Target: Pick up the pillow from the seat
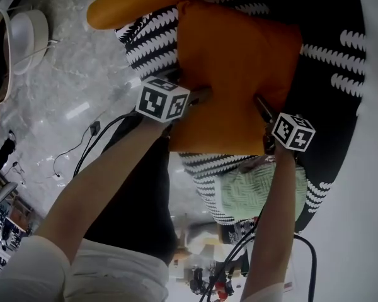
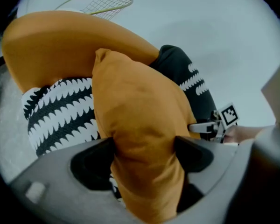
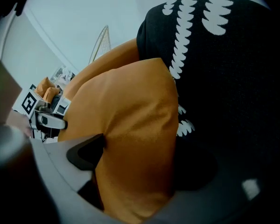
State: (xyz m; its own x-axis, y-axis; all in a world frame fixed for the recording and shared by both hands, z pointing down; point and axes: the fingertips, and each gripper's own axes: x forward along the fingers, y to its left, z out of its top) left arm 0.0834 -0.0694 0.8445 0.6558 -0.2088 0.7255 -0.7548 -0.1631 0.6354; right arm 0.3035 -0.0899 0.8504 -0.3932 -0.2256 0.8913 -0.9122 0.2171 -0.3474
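Observation:
An orange pillow (image 1: 239,74) leans on the black seat with white leaf print (image 1: 331,61), against the chair's orange padded rim (image 1: 145,2). My left gripper (image 1: 198,97) is at the pillow's left edge and my right gripper (image 1: 262,110) at its lower right edge. In the left gripper view the pillow (image 2: 140,111) fills the gap of the wide-set jaws of the left gripper (image 2: 144,155). The right gripper view shows the same for the right gripper (image 3: 140,164): the pillow (image 3: 130,120) lies between jaws spread wide. Neither grip looks pinched tight.
Pale marble floor (image 1: 69,87) lies left of the chair, with a white round object (image 1: 28,33) and black cables (image 1: 82,150). A green patterned cloth (image 1: 252,194) rests on the seat's near edge. A wire basket (image 2: 100,3) stands behind the chair.

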